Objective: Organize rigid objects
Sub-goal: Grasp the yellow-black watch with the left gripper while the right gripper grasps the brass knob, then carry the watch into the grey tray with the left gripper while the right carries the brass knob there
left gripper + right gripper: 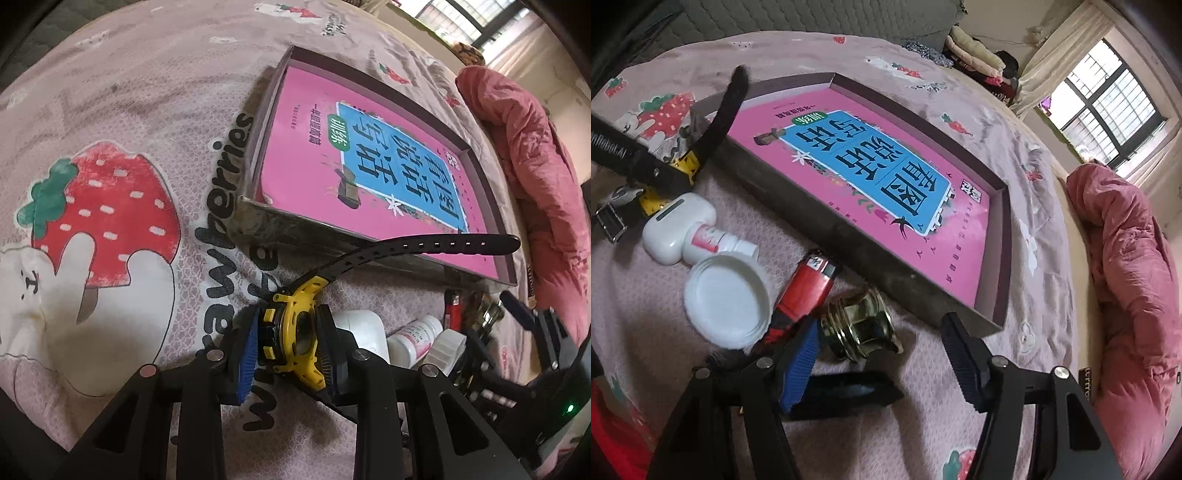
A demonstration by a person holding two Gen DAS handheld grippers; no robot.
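Left wrist view: we see the left gripper with its jaws pinching the yellow watch by its case; the black strap reaches over the near wall of the box.
Right wrist view: we see the right gripper with its jaws spread and nothing pressed between them; the brass piece lies just ahead, nearer the blue pad, on the bed sheet.
Beside it: red lighter, white cap, pill bottle and white case crowd together left of the jaws.
Box: shallow and open-topped, a pink book flat inside, filling most of its floor.
Open room: we find bare sheet left of the box; a pink quilt bounds the right.
Seen only from the right: the watch's buckle end.
Seen only from the left: the strawberry print.
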